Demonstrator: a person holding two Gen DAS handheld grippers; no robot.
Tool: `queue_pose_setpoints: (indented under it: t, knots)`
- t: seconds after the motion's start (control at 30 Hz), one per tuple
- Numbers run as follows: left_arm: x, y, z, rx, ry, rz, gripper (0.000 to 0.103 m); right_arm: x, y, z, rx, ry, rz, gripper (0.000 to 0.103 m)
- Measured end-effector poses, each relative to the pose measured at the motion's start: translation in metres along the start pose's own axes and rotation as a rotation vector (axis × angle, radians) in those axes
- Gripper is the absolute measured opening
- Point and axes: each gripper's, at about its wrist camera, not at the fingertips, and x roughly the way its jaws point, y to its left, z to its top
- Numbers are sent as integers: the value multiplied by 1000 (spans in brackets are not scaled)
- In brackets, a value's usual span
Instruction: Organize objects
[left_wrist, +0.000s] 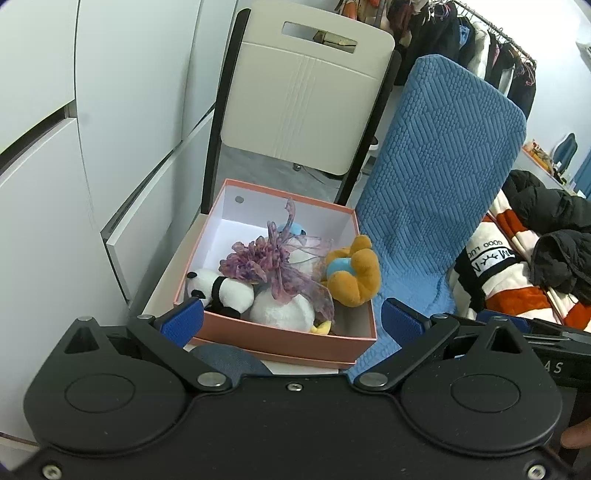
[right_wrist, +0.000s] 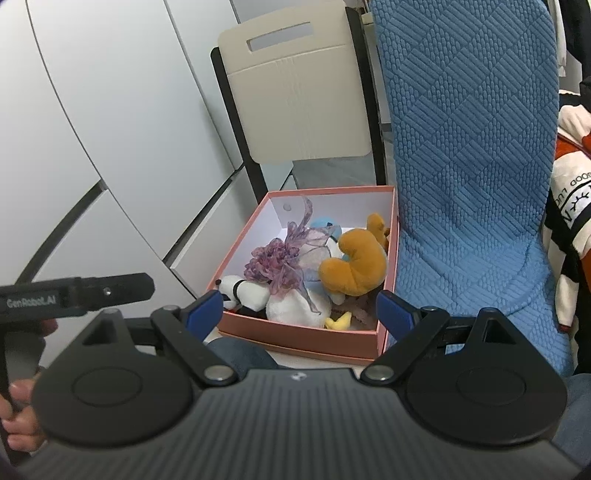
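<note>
plush toys (right_wrist: 351, 269) in pink box (right_wrist: 295, 339); "genrobot.ai" on left gripper (right_wrist: 77, 293)

Pink box of plush toys, lid off, on cream chair seat.

Open pink box (left_wrist: 295, 341), white inside, holds a panda plush (left_wrist: 225, 290) lying at the near left, a white duck plush (left_wrist: 282, 312) with yellow foot beside it, an orange bear plush (left_wrist: 356, 271) in a blue top at the right wall, and a purple organza ribbon bow (left_wrist: 258, 260) draped over the top of the pile.
</note>
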Motion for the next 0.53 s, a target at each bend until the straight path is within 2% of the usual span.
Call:
queue_pose_setpoints:
  t: [0.53]
  knots:
    - [1, 0, -2, -9, 1, 5, 102, -1, 4, 2, -15, 11, 13, 91]
